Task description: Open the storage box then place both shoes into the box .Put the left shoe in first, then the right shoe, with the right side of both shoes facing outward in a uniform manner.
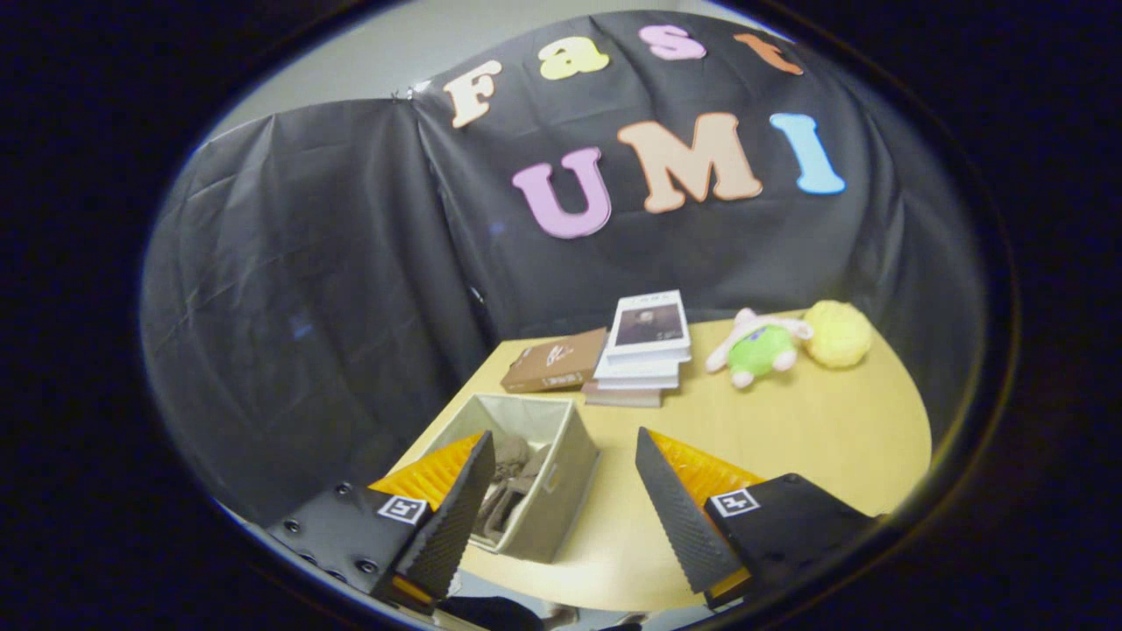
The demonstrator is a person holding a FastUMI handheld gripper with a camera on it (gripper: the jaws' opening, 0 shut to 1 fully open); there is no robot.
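A beige fabric storage box (561,491) stands open-topped on the yellow table (789,438), just ahead of my left finger. Inside it lies a brownish shoe (513,478), partly hidden by that finger; whether a second shoe lies there I cannot tell. My gripper (565,464) is open, held above the table with nothing between its fingers. The box's right wall sits in the gap between the fingers.
Beyond the box lie a brown book (554,361) and a stack of books (644,346). A green and white plush toy (761,346) and a yellow fluffy ball (839,333) rest at the table's far right. Black cloth walls close in behind and to the left.
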